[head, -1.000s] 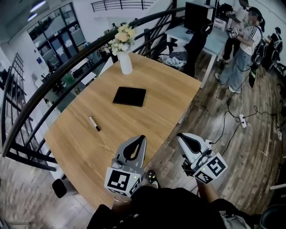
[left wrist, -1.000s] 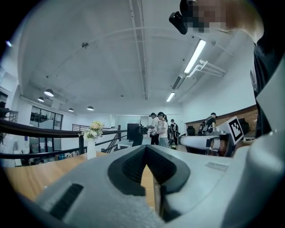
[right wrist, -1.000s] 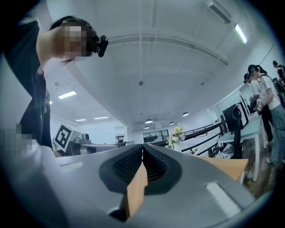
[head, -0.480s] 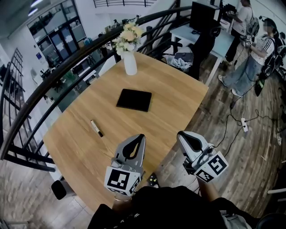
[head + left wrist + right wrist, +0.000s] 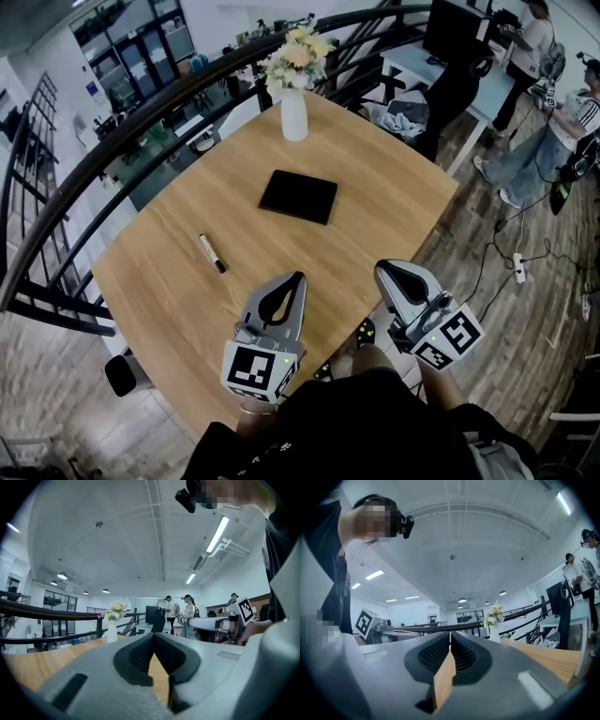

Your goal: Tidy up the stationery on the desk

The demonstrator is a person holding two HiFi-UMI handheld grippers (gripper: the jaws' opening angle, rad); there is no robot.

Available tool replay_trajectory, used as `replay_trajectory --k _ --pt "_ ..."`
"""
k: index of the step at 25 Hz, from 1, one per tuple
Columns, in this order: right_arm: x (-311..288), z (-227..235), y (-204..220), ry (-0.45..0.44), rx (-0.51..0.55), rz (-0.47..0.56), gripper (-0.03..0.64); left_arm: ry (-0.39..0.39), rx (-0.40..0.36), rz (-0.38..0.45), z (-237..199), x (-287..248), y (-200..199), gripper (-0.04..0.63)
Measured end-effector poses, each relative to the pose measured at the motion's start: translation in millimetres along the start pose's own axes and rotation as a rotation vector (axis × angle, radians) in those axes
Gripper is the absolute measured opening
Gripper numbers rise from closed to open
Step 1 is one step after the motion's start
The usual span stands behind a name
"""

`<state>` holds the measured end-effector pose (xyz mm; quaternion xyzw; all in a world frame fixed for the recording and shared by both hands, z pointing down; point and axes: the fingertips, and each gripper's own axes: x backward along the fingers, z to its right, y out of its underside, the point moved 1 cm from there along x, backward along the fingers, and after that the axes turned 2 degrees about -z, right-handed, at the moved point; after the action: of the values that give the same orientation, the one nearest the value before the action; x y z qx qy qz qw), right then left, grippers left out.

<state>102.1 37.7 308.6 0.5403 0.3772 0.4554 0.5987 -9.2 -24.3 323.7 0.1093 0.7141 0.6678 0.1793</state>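
**While jaws rest closed, pen (image 5: 213, 253) and notebook (image 5: 299, 196) lie on desk (image 5: 169, 291)**

With both pairs of jaws pressed together on nothing, the left gripper (image 5: 297, 277) and right gripper (image 5: 380, 268) hang at the desk's near edge. The pen lies left of the black notebook. A vase (image 5: 294, 114) stands at the far corner by a railing (image 5: 103, 155). A power strip (image 5: 518, 268) lies on the floor (image 5: 487, 337) at right, people (image 5: 536, 42) beyond.

The surface (image 5: 375, 187) carries one pen (image 5: 212, 253) near its left edge, one black notebook (image 5: 298, 196) mid-surface and one vase (image 5: 293, 114) of flowers at its far corner.
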Motion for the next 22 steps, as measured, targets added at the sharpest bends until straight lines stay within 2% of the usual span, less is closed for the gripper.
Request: replay_trajectory --k 7,12,22 --pt "-37 26 2 -0.098 -0.006 -0.021 0.006 -0.119 -0.013 -0.013 -26 -10 7 -0.006" --pt "-67 55 0 -0.18 -0.011 -0.029 0.006 -0.191 0.038 0.013 -39 -29 5 -0.006" --pt "-116 112 4 -0.297 -0.032 -0.05 0.008 -0.365 0.044 -0.026 -65 -67 9 -0.006"
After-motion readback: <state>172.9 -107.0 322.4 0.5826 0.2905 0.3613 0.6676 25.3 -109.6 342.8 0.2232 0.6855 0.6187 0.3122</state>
